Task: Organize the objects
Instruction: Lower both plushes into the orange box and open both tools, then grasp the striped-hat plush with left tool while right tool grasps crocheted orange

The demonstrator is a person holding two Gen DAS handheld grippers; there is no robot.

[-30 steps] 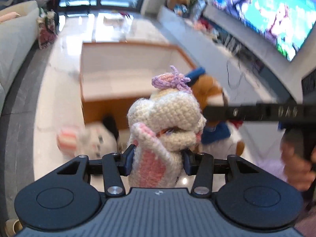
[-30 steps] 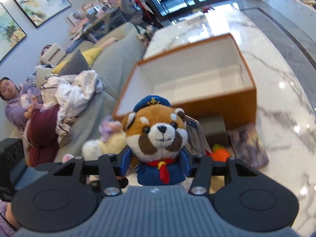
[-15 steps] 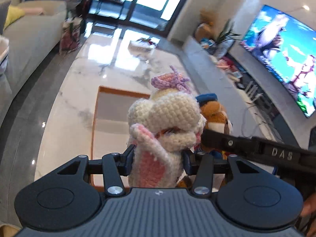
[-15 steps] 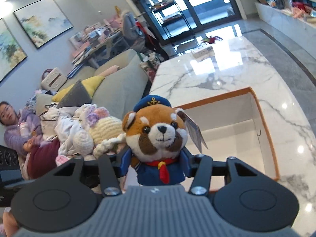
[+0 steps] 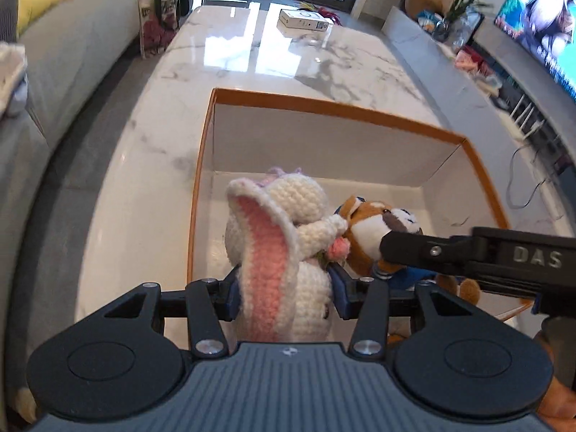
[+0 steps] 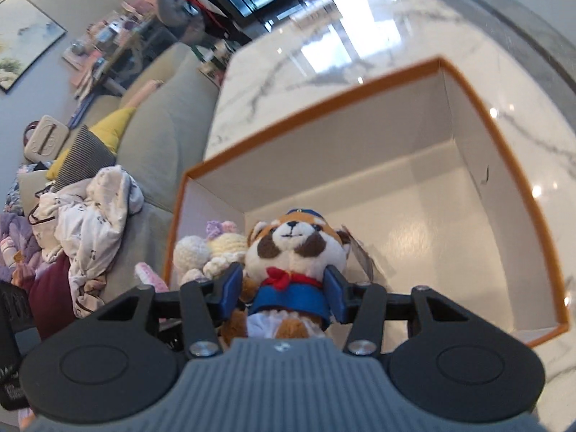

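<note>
1. Crocheted bunny (image 5: 284,252), left wrist view: it sits clamped between the closed-in jaws of the left gripper (image 5: 284,289), hanging over the near left part of the orange-rimmed box (image 5: 201,165). Its lower body is cut off behind the gripper's grey housing, and its face cannot be seen; only a pink-lined ear and the back of its head show.

2. Same view: the red panda plush (image 5: 374,230) is just right of the bunny, touching its arm. One dark finger of the right gripper (image 5: 450,252) crosses the plush and hides its body. The box's near wall is hidden by both grippers.

3. Same view: the far half of the box floor is bare white. The box stands on a marble table (image 5: 252,61), with a small white box (image 5: 304,21) near the table's far end.

4. Right wrist view: the red panda plush (image 6: 291,252) is gripped at its blue jacket by the right gripper (image 6: 284,293), jaws pressed on both sides, over the near left corner of the box (image 6: 518,180). Its feet are partly hidden by the housing.

5. Same view: the bunny (image 6: 201,252) is left of the plush, partly blocked by it and blurred. Right of the plush, the box floor lies open up to the right wall.
</note>
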